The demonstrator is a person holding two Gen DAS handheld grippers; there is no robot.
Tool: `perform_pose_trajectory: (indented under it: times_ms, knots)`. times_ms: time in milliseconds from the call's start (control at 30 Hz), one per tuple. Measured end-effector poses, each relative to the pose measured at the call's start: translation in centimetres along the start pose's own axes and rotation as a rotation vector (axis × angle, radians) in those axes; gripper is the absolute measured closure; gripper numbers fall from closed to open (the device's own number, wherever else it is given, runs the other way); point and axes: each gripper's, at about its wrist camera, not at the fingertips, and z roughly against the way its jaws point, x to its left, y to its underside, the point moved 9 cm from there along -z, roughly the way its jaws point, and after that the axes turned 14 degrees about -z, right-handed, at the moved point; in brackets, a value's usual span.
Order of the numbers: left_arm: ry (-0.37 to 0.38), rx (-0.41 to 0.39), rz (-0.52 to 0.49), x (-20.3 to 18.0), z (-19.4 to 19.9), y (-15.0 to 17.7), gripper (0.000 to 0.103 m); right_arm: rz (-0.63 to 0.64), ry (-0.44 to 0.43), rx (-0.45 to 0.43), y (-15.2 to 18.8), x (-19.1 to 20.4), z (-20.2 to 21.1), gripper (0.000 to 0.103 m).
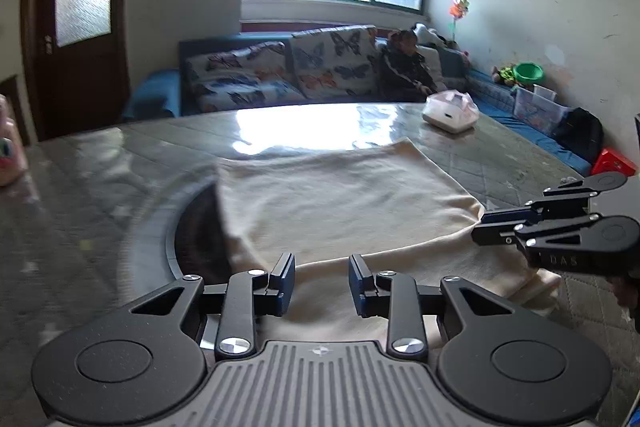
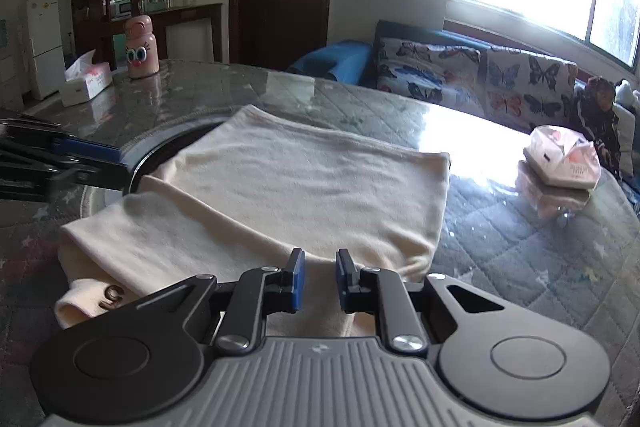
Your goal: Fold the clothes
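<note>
- Left wrist view: the cream garment [image 1: 340, 195] is seen spread across the middle of the frame on the glass-topped worktop [image 1: 120, 179], its near edge lying under the left gripper [image 1: 322, 283], whose jaws stand apart with nothing clamped.
- At the right edge, the right gripper [image 1: 492, 227] hovers by the garment's corner.
- Right wrist view: the garment [image 2: 304, 195] is already doubled, a folded layer on top; the right gripper [image 2: 320, 281] is held slightly apart above the near hem, gripping nothing.
- For a clean fold, both near corners should probably be pinched through all layers and lifted together, edges kept aligned.
</note>
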Motion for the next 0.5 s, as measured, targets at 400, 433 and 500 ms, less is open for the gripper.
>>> perform_pose_trajectory:
  times_ms: [400, 433, 500]
  knots:
    - [-0.01, 0.055, -0.022, 0.1, -1.9, 1.6, 0.07, 0.025, -0.002, -0.003, 1.1, -0.7, 1.4, 0.088]
    - [-0.008, 0.047, -0.035, -0.2, -1.5, 1.4, 0.07, 0.03, -0.012, -0.004, 1.2, -0.5, 1.7, 0.088]
    - [-0.004, 0.034, -0.077, -1.0, -0.9, 1.3, 0.07, 0.049, -0.024, 0.006, 1.9, 0.0, 2.1, 0.088]
